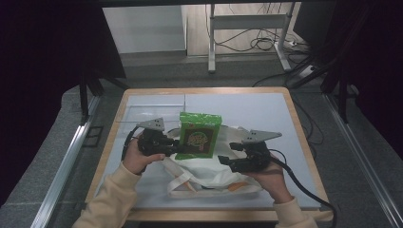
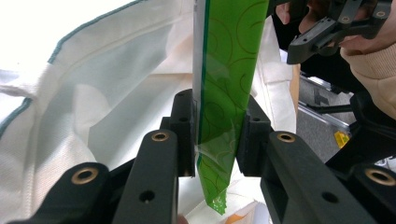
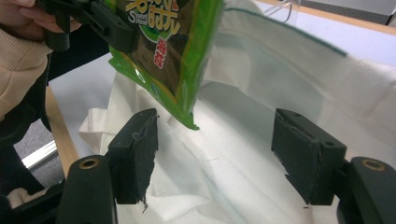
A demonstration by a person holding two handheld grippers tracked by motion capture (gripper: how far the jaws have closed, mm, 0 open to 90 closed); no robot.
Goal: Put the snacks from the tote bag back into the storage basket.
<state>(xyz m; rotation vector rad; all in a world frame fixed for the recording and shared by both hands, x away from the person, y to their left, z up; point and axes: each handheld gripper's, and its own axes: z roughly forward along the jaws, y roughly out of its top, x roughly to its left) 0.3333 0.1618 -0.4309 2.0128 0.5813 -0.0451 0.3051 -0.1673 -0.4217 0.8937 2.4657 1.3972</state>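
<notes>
A green snack packet (image 1: 198,135) stands upright over the mouth of a white cloth tote bag (image 1: 209,178) lying on the table. My left gripper (image 1: 178,147) is shut on the packet's left edge. In the left gripper view the pads (image 2: 184,126) press both faces of the packet (image 2: 229,70) near its lower corner. My right gripper (image 1: 228,159) is open at the bag's right side, just below the packet. In the right gripper view its jaws (image 3: 215,149) stand wide apart, with the bag's white cloth (image 3: 261,93) behind them and the packet's corner (image 3: 168,56) hanging above the left pad.
The bag lies on a pale blue mat on a wood-edged table (image 1: 266,109). Behind the packet the mat is bare. The bag's handles (image 1: 183,183) trail toward the front edge. Metal rails run along both sides of the table, and a stand with cables sits beyond the far edge.
</notes>
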